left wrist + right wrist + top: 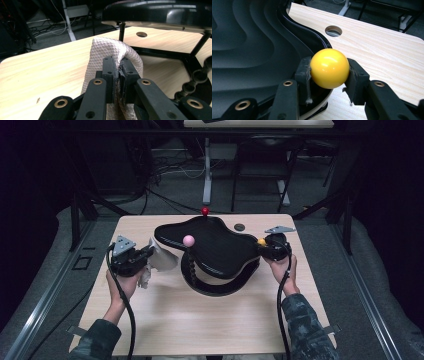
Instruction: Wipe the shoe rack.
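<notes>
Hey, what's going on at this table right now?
A person at a wooden table works with a gripper in each hand. The left gripper is shut on a white waffle-weave cloth, held beside the left edge of a black curvy tray on a stand. The right gripper is clamped on a yellow ball at the tray's right rim. A pink ball and a red ball also sit at the tray.

Dim room; cables (165,170) across grey floor (40,270)
</notes>
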### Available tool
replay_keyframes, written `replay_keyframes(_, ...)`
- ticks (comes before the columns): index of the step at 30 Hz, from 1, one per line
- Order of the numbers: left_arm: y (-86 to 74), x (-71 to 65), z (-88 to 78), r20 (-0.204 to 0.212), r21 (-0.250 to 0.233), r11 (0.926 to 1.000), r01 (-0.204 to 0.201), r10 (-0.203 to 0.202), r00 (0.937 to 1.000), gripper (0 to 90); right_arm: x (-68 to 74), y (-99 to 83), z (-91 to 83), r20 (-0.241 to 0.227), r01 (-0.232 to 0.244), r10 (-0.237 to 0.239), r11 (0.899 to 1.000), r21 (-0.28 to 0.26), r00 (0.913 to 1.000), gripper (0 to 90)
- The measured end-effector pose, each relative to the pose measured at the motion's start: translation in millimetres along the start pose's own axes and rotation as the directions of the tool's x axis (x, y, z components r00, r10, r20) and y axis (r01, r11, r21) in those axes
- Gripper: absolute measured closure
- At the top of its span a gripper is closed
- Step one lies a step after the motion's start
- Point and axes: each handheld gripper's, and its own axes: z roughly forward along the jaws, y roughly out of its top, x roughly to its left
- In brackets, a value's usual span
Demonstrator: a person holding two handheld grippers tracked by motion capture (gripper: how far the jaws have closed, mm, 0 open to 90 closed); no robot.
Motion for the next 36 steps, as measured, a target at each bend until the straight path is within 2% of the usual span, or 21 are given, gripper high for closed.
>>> replay_keyframes(5, -10.9, -4.2, -7.6, 0.019, -0.011, 0.9998, 0.014, -0.014, 0.9997, 83.8, -0.5, 0.5, 0.2, -0.002, -0.001, 0.001, 1.0, 0.005, 1.0, 59.7)
replay_keyframes(11, -25.9, -10.1, -13.6, 0.042, 0.002, 0.9998, 0.019, -0.019, 0.9989, 83.7, -1.0, 1.7, 1.2, 0.006, -0.001, 0.001, 1.0, 0.006, 1.0, 59.7)
replay_keyframes(16, -29.7, -9.4, -15.2, 0.046, 0.015, 0.9997, 0.021, -0.022, 0.9987, 83.7, -1.7, 3.7, 3.4, 0.011, -0.012, 0.012, 1.0, 0.008, 0.9999, 59.6)
replay_keyframes(21, -33.4, -10.9, -14.9, 0.056, 0.024, 0.9995, 0.022, -0.023, 0.9982, 83.7, -3.8, 4.9, 4.3, -0.007, -0.026, 0.026, 1.0, 0.012, 0.9996, 58.9)
replay_keyframes(22, -33.8, -11.2, -14.9, 0.057, 0.025, 0.9994, 0.023, -0.024, 0.9981, 83.7, -4.4, 5.0, 3.6, -0.014, -0.043, 0.043, 0.999, 0.017, 0.999, 57.1)
replay_keyframes(25, -35.4, -11.4, -15.3, 0.062, 0.029, 0.9993, 0.025, -0.027, 0.9977, 83.7, -5.9, 6.1, -1.3, -0.034, -0.064, 0.065, 0.998, 0.025, 0.9973, 40.6)
replay_keyframes(28, -36.6, -10.9, -15.5, 0.065, 0.03, 0.999, 0.032, -0.034, 0.9973, 83.7, -0.2, 8.6, -11.8, -0.053, -0.054, 0.056, 0.998, 0.029, 0.9971, 31.1)
replay_keyframes(32, -37.2, -11.1, -16.7, 0.065, 0.034, 0.9989, 0.033, -0.035, 0.9973, 83.7, 9.4, 9.2, -27.0, -0.089, -0.054, 0.056, 0.998, 0.027, 0.9944, 26.7)
replay_keyframes(35, -37.3, -11.7, -16.5, 0.066, 0.032, 0.999, 0.03, -0.032, 0.9973, 83.7, 19.2, 10.4, -42.3, -0.112, -0.058, 0.058, 0.998, 0.005, 0.992, 24.6)
replay_keyframes(36, -37.3, -11.9, -16.2, 0.066, 0.031, 0.9991, 0.029, -0.031, 0.9973, 83.7, 21.7, 11.4, -48.2, -0.142, -0.046, 0.046, 0.999, 0.007, 0.9887, 23.2)
